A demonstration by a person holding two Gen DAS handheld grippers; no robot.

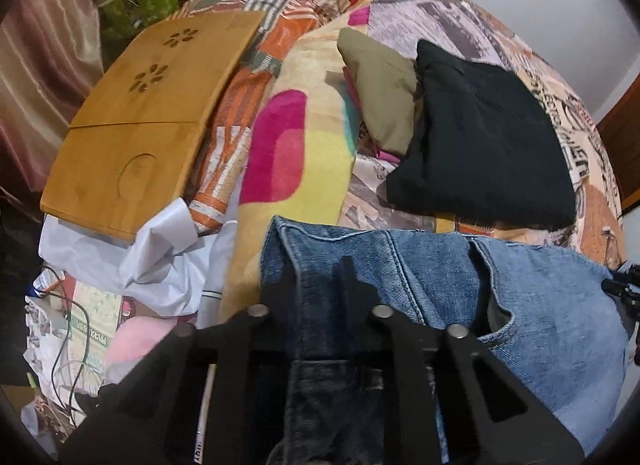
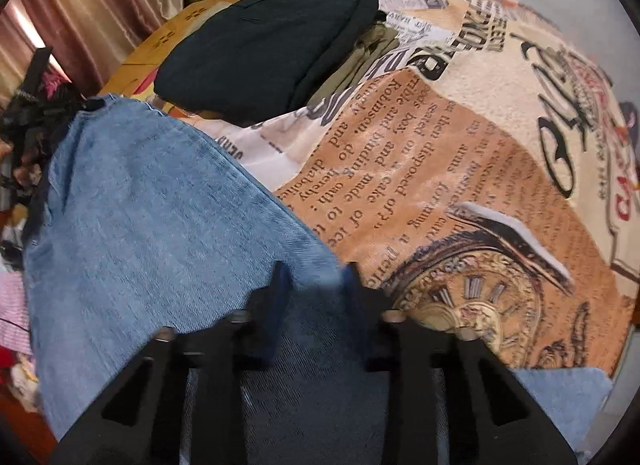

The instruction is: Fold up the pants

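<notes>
While both sets of jaws clamp denim, the left gripper [image 1: 316, 277] pinches the waistband seam of the jeans [image 1: 440, 277] and the right gripper [image 2: 316, 285] grips their pale fabric edge. These pants lie at the near edge of the bed [image 2: 460, 193], spread over its newspaper-print cover. Beyond sit a folded black garment [image 1: 488, 145], an olive one [image 1: 384, 93] and a wooden tray [image 1: 148, 117].

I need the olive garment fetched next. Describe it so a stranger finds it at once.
Start at the bed with its newspaper-print cover. Find the folded black garment near its middle. The olive garment lies tucked against and partly under it: the only plain khaki-green piece, flat and folded, unlike the jeans.
</notes>
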